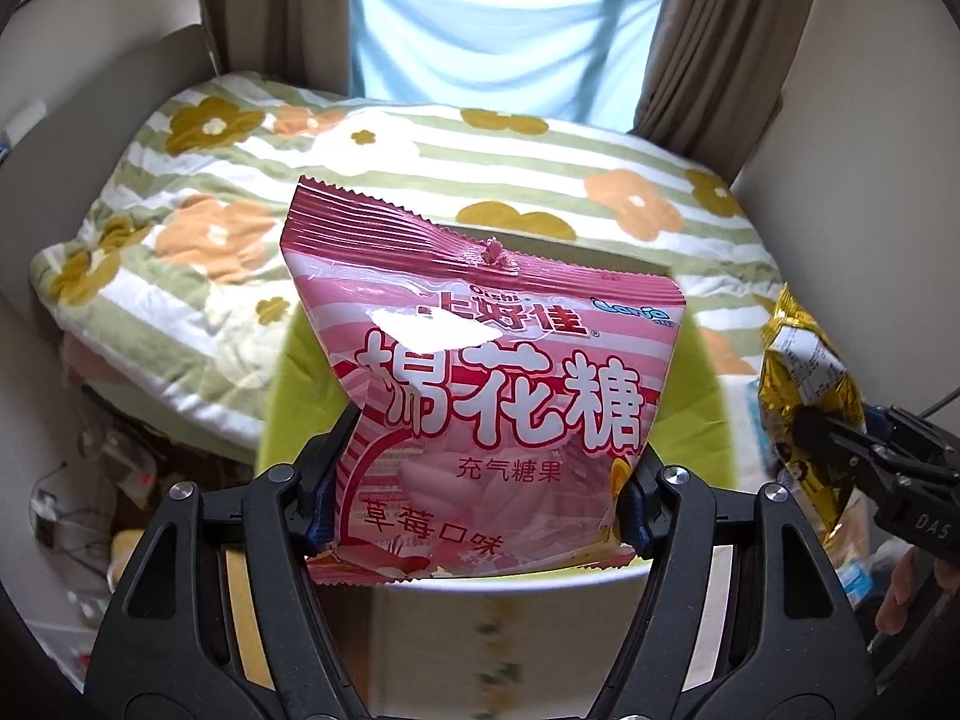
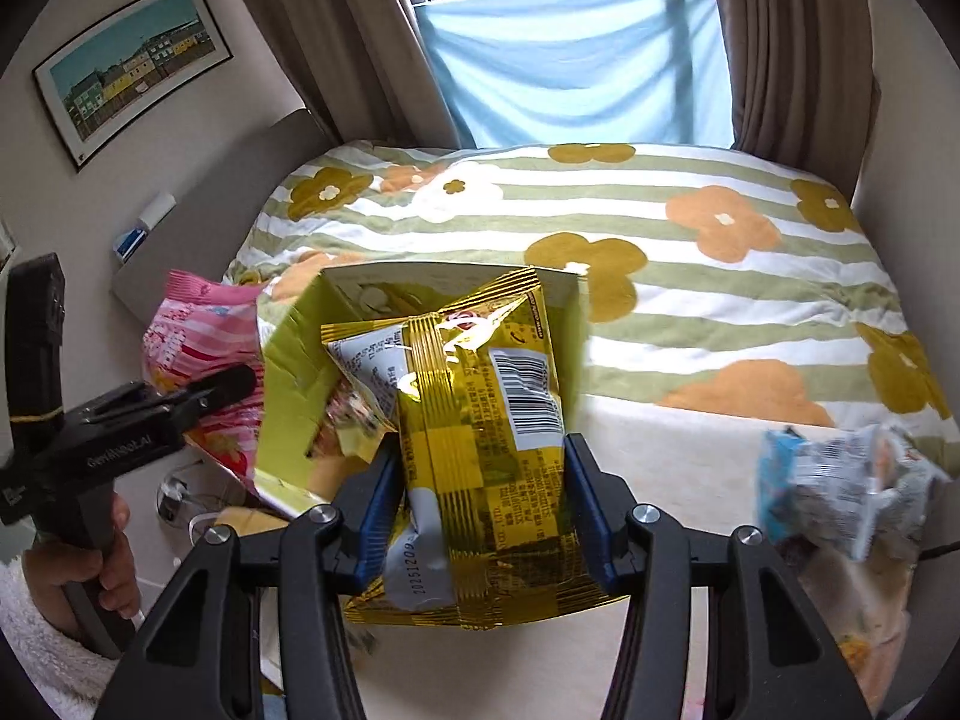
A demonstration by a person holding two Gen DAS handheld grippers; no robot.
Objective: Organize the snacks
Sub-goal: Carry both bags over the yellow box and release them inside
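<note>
Pink and shiny, the marshmallow bag [image 1: 480,384] stands up tall in the left tool [image 1: 480,510]. The two blue pads squeeze the bag near its bottom, one on each side, so the tool is partly closed and has a firm hold. The bag's long side points up and away from the tool, with its crimped top edge highest.

Right behind and under the pink bag is the green box [image 1: 690,420]. Its open top shows as a pale rim past the bag. So the box lies straight ahead of the left tool and a bit lower. It looks like the bag only has to go forward and down to land inside.

The right tool [image 2: 480,504] is also partly closed. Its blue pads pinch a gold bag [image 2: 480,420] around its middle, and the bag stands up with the barcode side facing us. From the right wrist view the green box [image 2: 294,372] sits ahead and a little to the left, and the gold bag covers part of its opening. It looks tipped, with the opening turned toward the tool.

Both tools are near the box, the left one off to the side with a hand [image 2: 90,564] on its handle. I cannot tell which one is closer. More snacks, a blue and silver packet [image 2: 840,480], lie on the worktop to the right, beside the flowery bed [image 2: 690,252].
</note>
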